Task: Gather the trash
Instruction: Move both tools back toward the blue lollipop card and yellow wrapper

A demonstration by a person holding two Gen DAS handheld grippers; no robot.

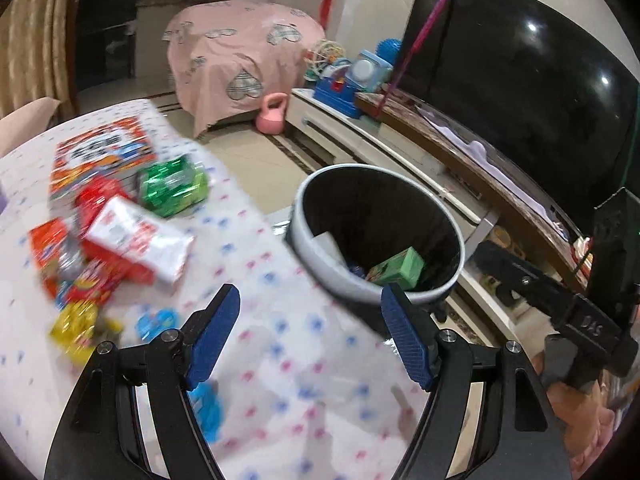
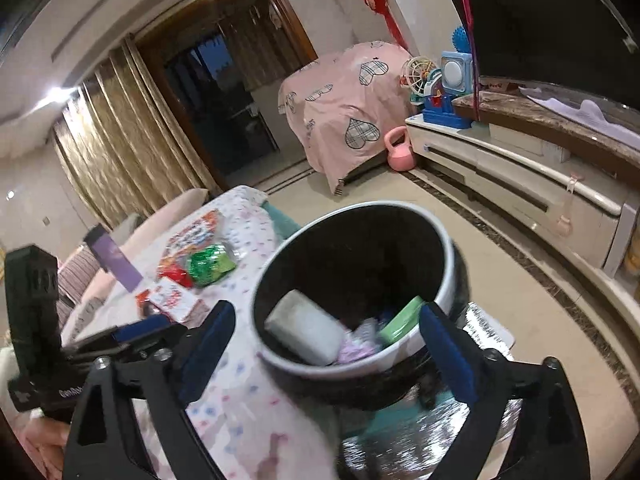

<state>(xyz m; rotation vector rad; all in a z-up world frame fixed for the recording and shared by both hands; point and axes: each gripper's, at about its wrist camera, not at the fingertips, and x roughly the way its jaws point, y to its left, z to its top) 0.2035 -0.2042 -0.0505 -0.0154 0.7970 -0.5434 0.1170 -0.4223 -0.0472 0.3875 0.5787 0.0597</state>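
While both your grippers stand spread and empty, the left gripper (image 1: 310,334) over the table (image 1: 256,240) and the right gripper (image 2: 326,342) at the trash bin (image 2: 444,300), the remaining wrappers (image 1: 120,236) lie heaped well left of the bin. Reaching into that loose pile could nudge pieces off the edge. Only the right view shows the white block (image 2: 306,332) deep in the bin; the left view alone shows the yellow wrapper (image 1: 76,328).
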